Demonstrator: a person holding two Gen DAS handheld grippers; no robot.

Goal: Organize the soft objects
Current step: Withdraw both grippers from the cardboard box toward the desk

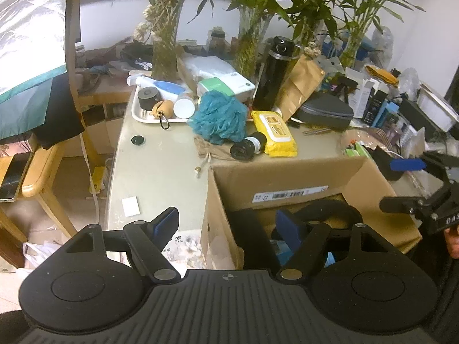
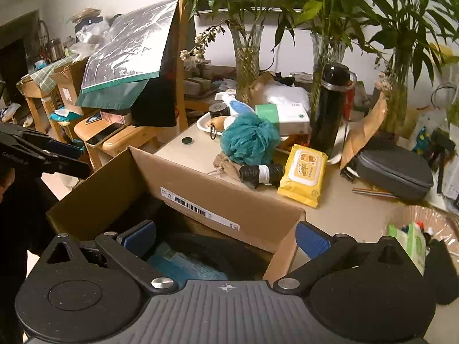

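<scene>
Hovering over the cardboard box [image 1: 287, 177], left tool [image 1: 228, 223] spread wide, gripping nothing; right tool [image 2: 226, 238] likewise gaping wide and empty, straddling the box's right wall. Showing only partly inside the box: something black and curved, plus a blue patch, both half hidden behind the tool bodies and too dark to identify. Carrying one white barcode label [image 2: 199, 209] on the box's inner wall, print too small to read. Sitting on the tabletop [image 1: 155, 172] beyond the box, at 12 o'clock: one teal bath puff [image 1: 219, 116], touching a beige cloth pouch [image 1: 210, 150] partly tucked beneath it. Lying just beside these, one black roll with a white band [image 2: 259, 173] and one yellow wipes pack [image 2: 304, 170], its label writing blurred. Standing behind at 1 o'clock: one black bottle [image 2: 330, 106]. Rising along the back edge: three glass vases of leafy stalks, tops cut off. Peeking in at 3 o'clock in the left view: the other tool, partly cropped.
</scene>
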